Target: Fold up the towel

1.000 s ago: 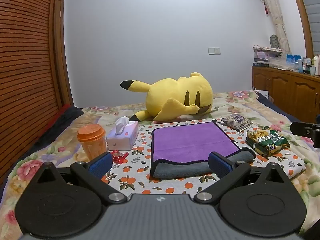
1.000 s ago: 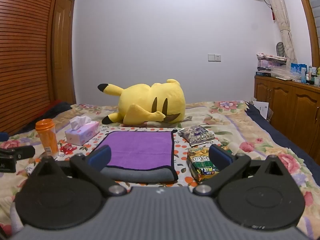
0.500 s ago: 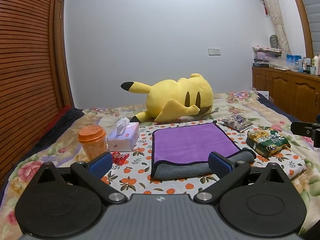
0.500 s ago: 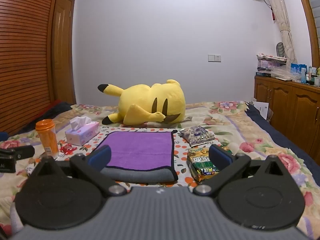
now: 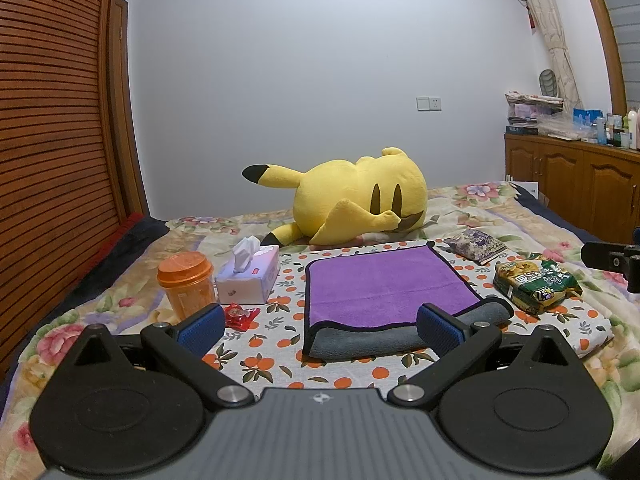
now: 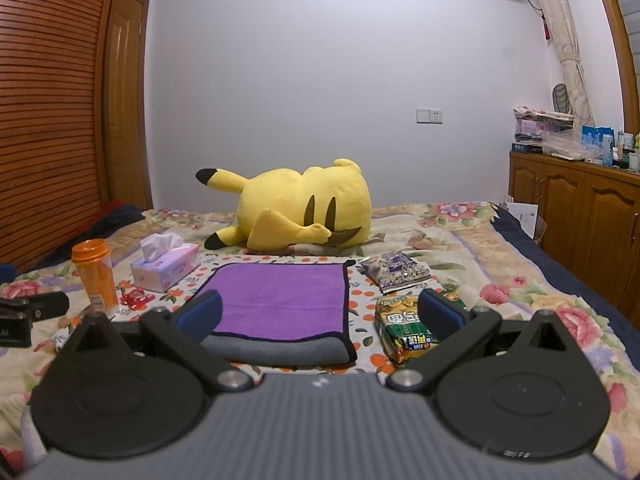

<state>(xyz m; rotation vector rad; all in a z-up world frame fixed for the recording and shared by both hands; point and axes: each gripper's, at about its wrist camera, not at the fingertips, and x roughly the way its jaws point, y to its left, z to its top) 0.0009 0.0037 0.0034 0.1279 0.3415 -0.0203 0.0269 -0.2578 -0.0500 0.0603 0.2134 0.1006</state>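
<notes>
A purple towel (image 5: 384, 284) with a grey underside lies folded on the orange-patterned cloth (image 5: 352, 376) on the bed, its grey fold at the near edge. It also shows in the right wrist view (image 6: 280, 300). My left gripper (image 5: 320, 326) is open and empty, held just short of the towel's near edge. My right gripper (image 6: 320, 312) is open and empty, also just short of the near edge. The other gripper's tip shows at each view's side edge.
A yellow plush toy (image 5: 356, 204) lies behind the towel. An orange cup (image 5: 186, 284), a tissue box (image 5: 250, 274) and a red wrapper (image 5: 240, 315) are left of it. Two snack packets (image 5: 534, 280) (image 5: 476, 244) are right. A wooden cabinet (image 6: 580, 216) stands far right.
Both views have shifted very slightly. The towel and the objects around it have not moved. Both grippers stay open.
</notes>
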